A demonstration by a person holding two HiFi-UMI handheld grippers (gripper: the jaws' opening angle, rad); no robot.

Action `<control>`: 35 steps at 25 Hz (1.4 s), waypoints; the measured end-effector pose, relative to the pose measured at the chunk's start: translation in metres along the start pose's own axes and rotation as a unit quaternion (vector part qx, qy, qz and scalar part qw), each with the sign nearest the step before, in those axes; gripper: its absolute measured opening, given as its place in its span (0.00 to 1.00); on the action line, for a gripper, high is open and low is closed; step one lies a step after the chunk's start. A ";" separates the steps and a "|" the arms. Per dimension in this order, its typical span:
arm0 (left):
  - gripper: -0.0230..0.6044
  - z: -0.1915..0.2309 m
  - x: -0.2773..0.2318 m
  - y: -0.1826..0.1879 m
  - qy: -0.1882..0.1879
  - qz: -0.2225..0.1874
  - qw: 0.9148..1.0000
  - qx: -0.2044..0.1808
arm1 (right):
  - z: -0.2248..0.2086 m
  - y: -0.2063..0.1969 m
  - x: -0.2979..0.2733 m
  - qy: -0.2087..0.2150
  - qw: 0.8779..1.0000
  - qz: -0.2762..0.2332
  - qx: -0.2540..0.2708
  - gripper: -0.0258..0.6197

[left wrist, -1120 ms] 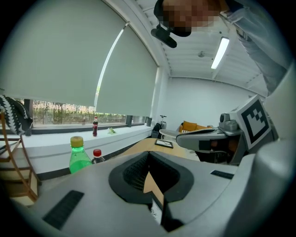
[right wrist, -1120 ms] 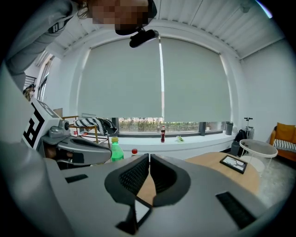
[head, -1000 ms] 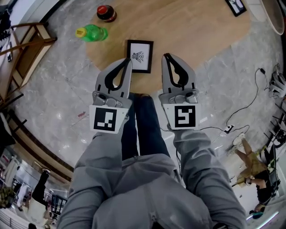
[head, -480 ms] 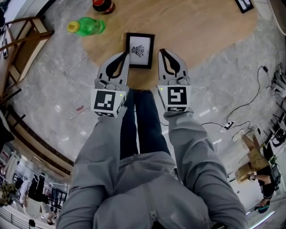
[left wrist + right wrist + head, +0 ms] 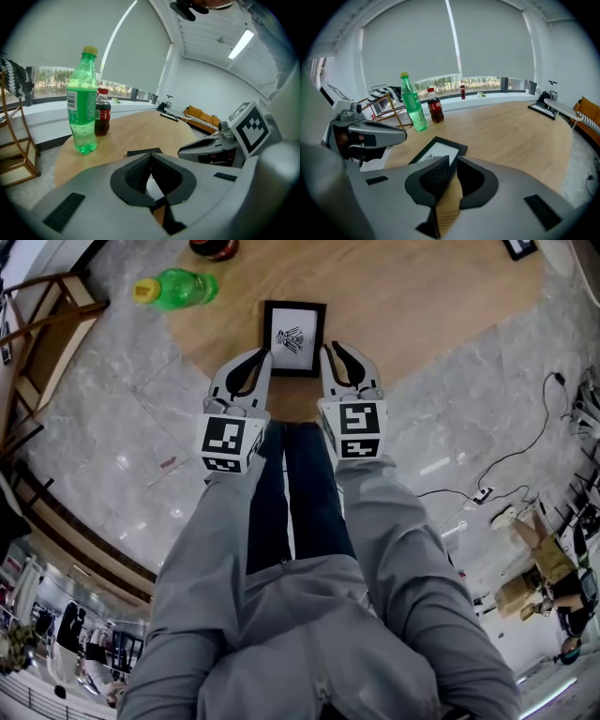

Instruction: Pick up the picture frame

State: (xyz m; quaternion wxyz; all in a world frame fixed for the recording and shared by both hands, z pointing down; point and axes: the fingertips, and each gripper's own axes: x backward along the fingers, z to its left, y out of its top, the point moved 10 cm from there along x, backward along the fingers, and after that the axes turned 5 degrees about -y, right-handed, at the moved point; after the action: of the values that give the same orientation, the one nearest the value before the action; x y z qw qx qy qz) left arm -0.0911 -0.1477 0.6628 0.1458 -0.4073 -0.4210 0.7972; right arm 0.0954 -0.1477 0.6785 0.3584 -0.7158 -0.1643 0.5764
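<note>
A black picture frame (image 5: 294, 338) with a white print lies flat on the round wooden table (image 5: 422, 306), near its front edge. My left gripper (image 5: 265, 354) is shut and holds nothing, its tips by the frame's near left corner. My right gripper (image 5: 330, 350) is also shut and holds nothing, by the near right corner. In the right gripper view the frame (image 5: 440, 152) lies just ahead and left of the right gripper (image 5: 453, 161). In the left gripper view only a dark edge of the frame (image 5: 144, 152) shows above the left gripper (image 5: 151, 157).
A green bottle (image 5: 178, 289) and a cola bottle (image 5: 211, 247) stand at the table's left rear. A wooden chair (image 5: 37, 324) is at the far left. Another frame (image 5: 520, 247) lies at the far right of the table. Cables (image 5: 506, 465) run over the marble floor.
Both grippers have sunk and moved forward toward the frame. Their tips, which were short of it, now flank its near edge. Both stay shut.
</note>
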 end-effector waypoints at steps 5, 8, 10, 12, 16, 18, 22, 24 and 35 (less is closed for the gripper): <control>0.06 0.001 0.000 -0.007 -0.005 0.010 1.000 0.002 | 0.004 -0.010 -0.008 0.002 0.999 0.035 -0.035 0.13; 0.06 0.003 0.001 -0.011 -0.005 0.015 1.000 0.005 | 0.006 -0.017 -0.014 -0.001 0.996 0.060 -0.063 0.24; 0.06 0.004 0.003 -0.013 -0.005 0.016 1.000 0.008 | 0.008 -0.020 -0.017 -0.006 0.995 0.075 -0.073 0.24; 0.06 0.005 0.005 -0.015 -0.005 0.017 1.000 0.009 | 0.010 -0.022 -0.020 -0.009 0.993 0.085 -0.079 0.24; 0.06 0.005 0.010 -0.018 -0.005 0.017 1.000 0.012 | 0.014 -0.025 -0.027 -0.016 0.990 0.106 -0.095 0.24; 0.06 0.005 0.011 -0.018 -0.006 0.015 1.000 0.013 | 0.015 -0.027 -0.029 -0.018 0.988 0.112 -0.105 0.24; 0.06 0.004 0.016 -0.019 -0.007 0.013 1.000 0.015 | 0.017 -0.031 -0.030 -0.020 0.985 0.119 -0.123 0.24; 0.06 0.004 0.019 -0.022 -0.007 0.013 1.000 0.015 | 0.017 -0.033 -0.031 -0.020 0.983 0.119 -0.137 0.23; 0.06 0.005 0.037 -0.033 0.004 0.028 1.000 0.013 | 0.038 -0.056 -0.005 -0.013 0.979 0.139 -0.148 0.18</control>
State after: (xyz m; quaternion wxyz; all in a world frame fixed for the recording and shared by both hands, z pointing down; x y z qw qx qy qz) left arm -0.1218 -0.1093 0.6709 0.1307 -0.4205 -0.3988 0.8044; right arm 0.0678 -0.1005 0.7185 0.1629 -0.7693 -0.1512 0.5990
